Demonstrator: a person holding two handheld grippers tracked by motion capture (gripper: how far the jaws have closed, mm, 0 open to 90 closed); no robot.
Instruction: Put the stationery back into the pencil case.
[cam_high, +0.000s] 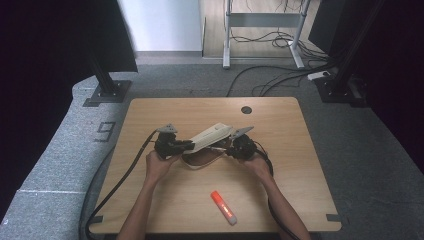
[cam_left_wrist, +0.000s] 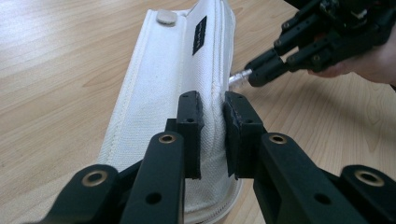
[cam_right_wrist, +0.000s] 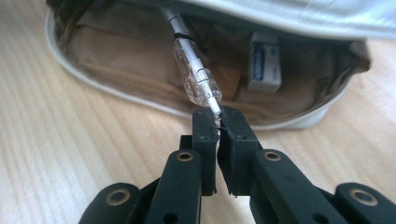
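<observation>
A white fabric pencil case lies open mid-table, its lid raised. My left gripper is shut on the lid's zip edge, holding it up. The tan lining shows in the right gripper view, with a white eraser inside. My right gripper is shut on the tip of a clear pen, whose far end reaches into the case. In the left gripper view the right gripper holds the pen beside the case. In the high view the right gripper sits at the case's right side.
An orange and white marker lies near the table's front edge. A round cable hole sits at the back of the wooden table. Black stands and floor cables are beyond it.
</observation>
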